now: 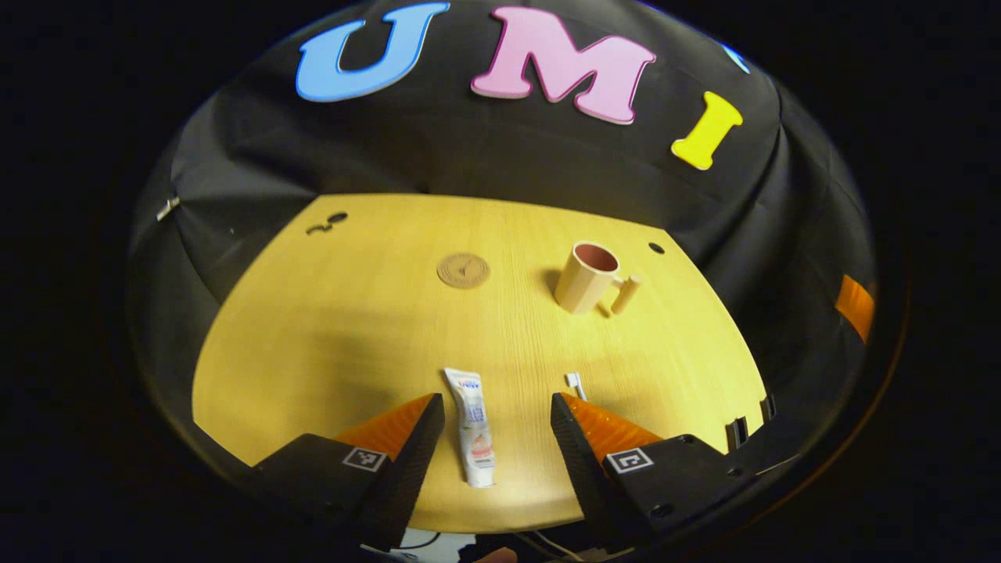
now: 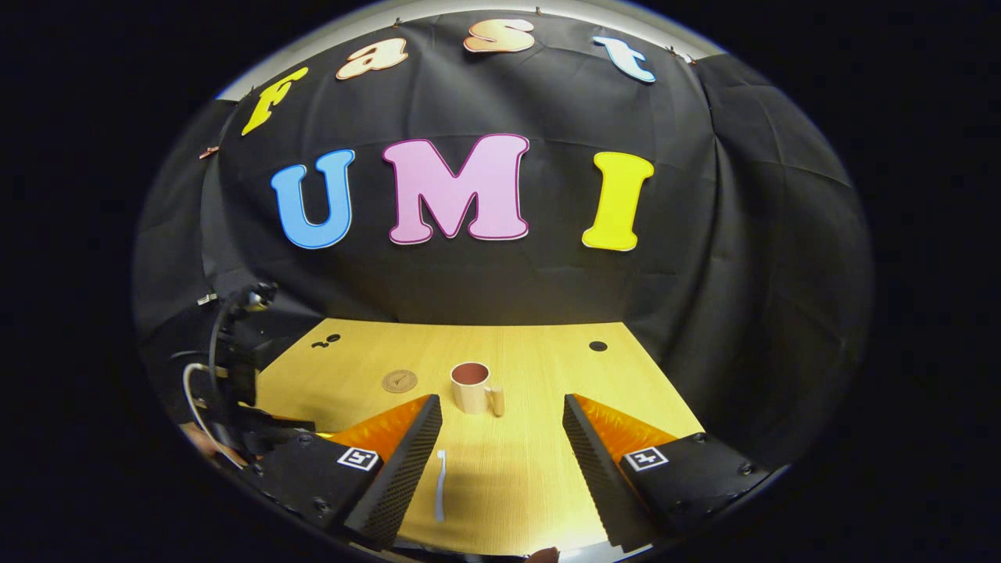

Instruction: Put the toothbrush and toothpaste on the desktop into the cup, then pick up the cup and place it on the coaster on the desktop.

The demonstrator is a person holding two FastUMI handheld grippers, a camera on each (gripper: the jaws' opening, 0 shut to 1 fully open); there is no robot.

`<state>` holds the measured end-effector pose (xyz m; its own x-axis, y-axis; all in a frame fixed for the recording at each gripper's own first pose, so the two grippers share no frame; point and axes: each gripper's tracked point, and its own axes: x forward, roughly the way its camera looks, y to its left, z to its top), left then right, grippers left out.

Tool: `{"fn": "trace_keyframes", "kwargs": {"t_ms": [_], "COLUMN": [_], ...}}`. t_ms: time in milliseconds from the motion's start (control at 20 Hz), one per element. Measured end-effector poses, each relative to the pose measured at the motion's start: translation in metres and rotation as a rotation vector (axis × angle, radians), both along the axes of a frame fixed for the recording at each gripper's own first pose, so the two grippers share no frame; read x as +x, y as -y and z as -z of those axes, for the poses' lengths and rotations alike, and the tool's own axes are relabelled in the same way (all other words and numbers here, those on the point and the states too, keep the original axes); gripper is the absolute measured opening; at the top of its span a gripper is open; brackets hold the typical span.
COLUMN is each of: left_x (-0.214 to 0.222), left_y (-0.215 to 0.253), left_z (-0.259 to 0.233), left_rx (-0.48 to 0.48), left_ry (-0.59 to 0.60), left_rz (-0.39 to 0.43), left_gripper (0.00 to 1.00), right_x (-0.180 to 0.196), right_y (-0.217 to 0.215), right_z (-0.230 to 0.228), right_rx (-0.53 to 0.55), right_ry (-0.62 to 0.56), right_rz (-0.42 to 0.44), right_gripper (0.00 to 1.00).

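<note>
A white toothpaste tube (image 1: 475,428) lies flat on the wooden desktop (image 1: 352,336) near its front edge, between the fingers of my open left gripper (image 1: 497,426). The head of a white toothbrush (image 1: 575,384) peeks out beside the left gripper's right finger. In the right gripper view the whole toothbrush (image 2: 440,483) lies on the desk between the spread fingers of my open right gripper (image 2: 502,450), close to its left finger. A beige cup (image 1: 585,277) with a handle stands upright further back, also visible as the cup (image 2: 473,388). The round brown coaster (image 1: 463,270) lies to its left, seen too as the coaster (image 2: 399,381).
The left gripper's body and cable (image 2: 227,367) show at the left of the right gripper view. Small dark holes (image 1: 655,248) mark the desktop's far corners. Black cloth walls close the booth behind and beside the desk.
</note>
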<state>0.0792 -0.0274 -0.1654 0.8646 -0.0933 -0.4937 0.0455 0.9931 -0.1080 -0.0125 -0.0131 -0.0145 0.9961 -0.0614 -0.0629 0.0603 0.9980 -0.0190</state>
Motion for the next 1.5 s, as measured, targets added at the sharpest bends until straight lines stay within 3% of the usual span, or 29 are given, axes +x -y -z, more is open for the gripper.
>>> {"fn": "trace_keyframes", "kwargs": {"t_ms": [350,400,1050,1250,1500], "left_x": [0.036,0.039,0.056,0.057,0.056], "left_y": [-0.025,-0.026,-0.023,-0.023,-0.025], "left_z": [0.074,0.079,0.112,0.113,0.114], "left_rx": [0.074,0.087,0.134,0.156,0.133], "left_ry": [-0.186,-0.199,-0.31,-0.315,-0.327], "left_rz": [-0.078,-0.077,-0.082,-0.074,-0.098], "left_gripper": [0.82,0.78,0.76,0.69,0.47], "right_x": [-0.006,-0.006,-0.006,-0.003,0.002], "right_y": [0.003,0.004,0.007,0.004,-0.004], "right_z": [0.003,0.003,0.011,0.014,0.021], "right_rx": [-0.004,-0.004,-0.001,0.002,0.003], "right_ry": [-0.016,-0.019,-0.052,-0.064,-0.092], "right_rz": [0.018,0.02,0.037,0.031,0.006], "right_gripper": [0.96,0.96,0.96,0.96,0.96]}}
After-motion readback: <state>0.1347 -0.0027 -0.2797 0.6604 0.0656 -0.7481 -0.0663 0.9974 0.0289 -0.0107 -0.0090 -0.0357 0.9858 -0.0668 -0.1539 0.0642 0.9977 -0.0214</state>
